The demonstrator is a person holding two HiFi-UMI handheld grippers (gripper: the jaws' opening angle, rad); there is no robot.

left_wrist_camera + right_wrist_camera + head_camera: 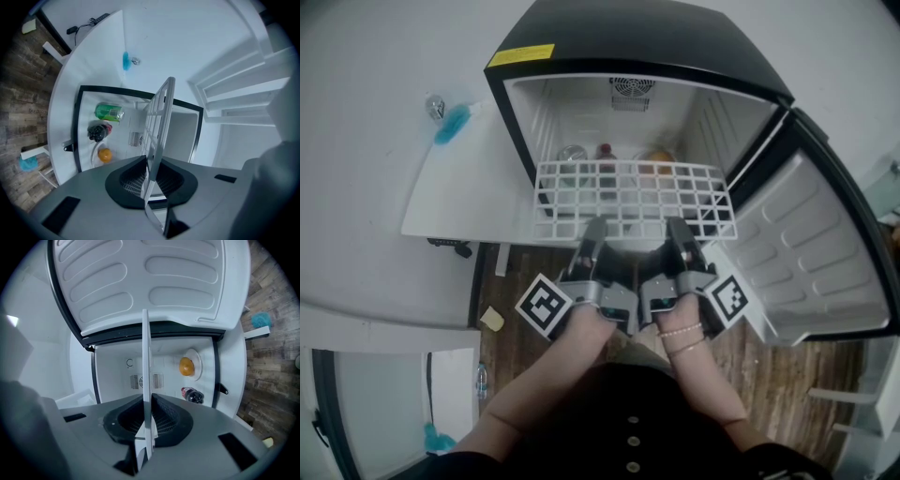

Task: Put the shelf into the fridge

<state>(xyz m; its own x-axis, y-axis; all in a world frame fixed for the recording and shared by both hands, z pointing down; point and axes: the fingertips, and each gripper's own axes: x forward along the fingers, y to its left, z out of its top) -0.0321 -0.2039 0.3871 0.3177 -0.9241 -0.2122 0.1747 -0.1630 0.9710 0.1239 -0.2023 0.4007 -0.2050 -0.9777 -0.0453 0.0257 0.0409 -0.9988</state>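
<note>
Pinching the shelf's (633, 199) near edge, left gripper (593, 228) and right gripper (677, 228) sit side by side; its far edge meets the fridge (525, 103) mouth; door (811, 253) wide open right.

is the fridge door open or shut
Open: the white-lined door of the black mini fridge stands wide to the right, baring the interior.

White coated wire shelf (633, 192); glossy black fridge (647, 42) shell, smooth white plastic liner; wood-plank floor (520, 277).
</note>
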